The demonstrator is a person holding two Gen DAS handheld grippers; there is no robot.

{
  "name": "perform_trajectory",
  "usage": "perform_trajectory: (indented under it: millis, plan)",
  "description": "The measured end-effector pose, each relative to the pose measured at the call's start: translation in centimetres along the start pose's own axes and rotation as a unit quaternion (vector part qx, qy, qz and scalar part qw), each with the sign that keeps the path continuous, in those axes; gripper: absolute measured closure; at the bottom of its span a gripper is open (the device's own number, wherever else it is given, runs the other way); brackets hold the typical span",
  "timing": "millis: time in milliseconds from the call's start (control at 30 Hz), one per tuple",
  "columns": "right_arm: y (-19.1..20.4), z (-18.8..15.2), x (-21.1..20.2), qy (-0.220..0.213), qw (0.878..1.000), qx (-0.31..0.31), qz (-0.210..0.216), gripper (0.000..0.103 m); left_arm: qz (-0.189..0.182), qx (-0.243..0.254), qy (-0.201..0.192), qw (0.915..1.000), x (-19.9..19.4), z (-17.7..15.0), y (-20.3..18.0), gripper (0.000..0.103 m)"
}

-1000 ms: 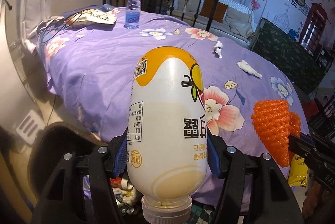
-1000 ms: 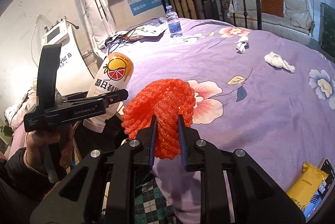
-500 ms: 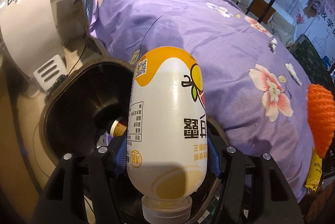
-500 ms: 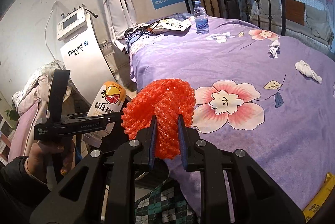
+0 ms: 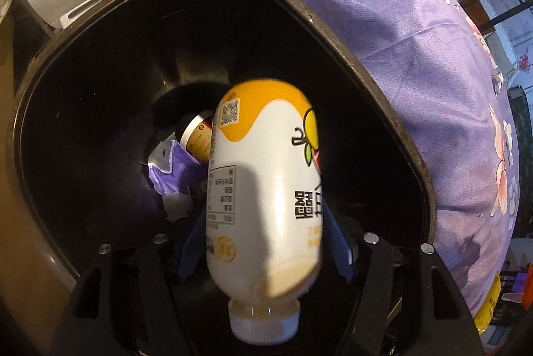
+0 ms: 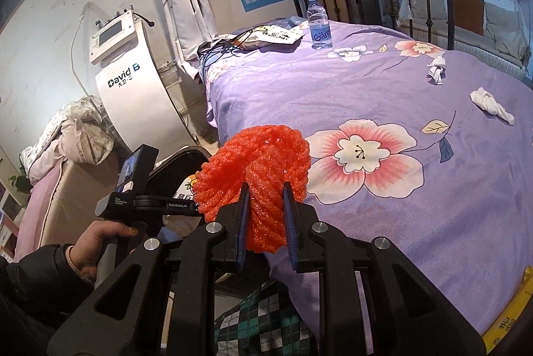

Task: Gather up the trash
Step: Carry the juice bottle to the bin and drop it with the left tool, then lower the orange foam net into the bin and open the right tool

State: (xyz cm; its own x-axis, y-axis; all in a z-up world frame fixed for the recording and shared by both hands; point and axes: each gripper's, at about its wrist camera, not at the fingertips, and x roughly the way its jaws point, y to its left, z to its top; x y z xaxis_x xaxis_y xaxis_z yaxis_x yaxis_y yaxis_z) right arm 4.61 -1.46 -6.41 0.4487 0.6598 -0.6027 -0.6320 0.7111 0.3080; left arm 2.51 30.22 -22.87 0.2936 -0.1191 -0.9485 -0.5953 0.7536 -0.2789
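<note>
My left gripper (image 5: 263, 242) holds a white and orange drink bottle (image 5: 263, 189), cap toward the camera, over the open mouth of a black trash bin (image 5: 333, 33). The blue pads flank the bottle and look slightly spread, so the grip is unclear. Inside the bin lie a can (image 5: 196, 136) and a purple mask (image 5: 170, 173). My right gripper (image 6: 266, 216) is shut on an orange foam net (image 6: 256, 169) above the bed's near edge. In the right wrist view the left gripper (image 6: 173, 206) and bin (image 6: 180, 163) show to the left.
The purple floral bed (image 6: 366, 96) carries two crumpled tissues (image 6: 489, 103), a water bottle (image 6: 319, 23) and a snack bag (image 6: 273, 36) with cables. A yellow wrapper (image 6: 509, 316) lies at its near right edge. A white machine (image 6: 133, 83) stands behind the bin.
My left gripper has tipped down and moved over the bin's mouth with the bottle. Its pads now look spread a little. My right gripper still holds the orange net, shifted slightly.
</note>
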Motion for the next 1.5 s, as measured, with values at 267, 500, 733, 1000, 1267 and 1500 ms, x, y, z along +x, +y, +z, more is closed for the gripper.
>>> perform_trajectory:
  millis: [267,500,733,1000,1267,1500]
  plan:
    - [0.0,-0.2,0.5,0.007,1.000,0.002,0.003,0.083,0.008,0.006,-0.009,0.9999,-0.8,-0.3,0.0,0.025]
    - [-0.1,-0.5,1.5,0.022,1.000,0.008,0.016,0.083,0.038,0.028,-0.094,0.9945,-4.6,-1.2,-1.3,0.023]
    - [1.0,-0.8,4.2,0.061,0.996,0.008,0.068,0.083,0.052,0.040,-0.176,0.9822,-9.0,-0.4,-2.1,0.016]
    - [5.0,-1.4,9.8,0.124,0.981,-0.003,0.148,0.083,0.090,0.037,-0.241,0.9657,-12.2,0.4,-1.2,0.014]
    - [9.2,-2.6,14.6,0.188,0.962,-0.016,0.199,0.083,0.077,-0.008,-0.260,0.9626,-13.5,1.4,1.5,0.013]
    - [12.3,-3.6,18.3,0.231,0.950,-0.036,0.207,0.083,0.071,-0.034,-0.261,0.9621,-13.7,1.7,3.2,0.013]
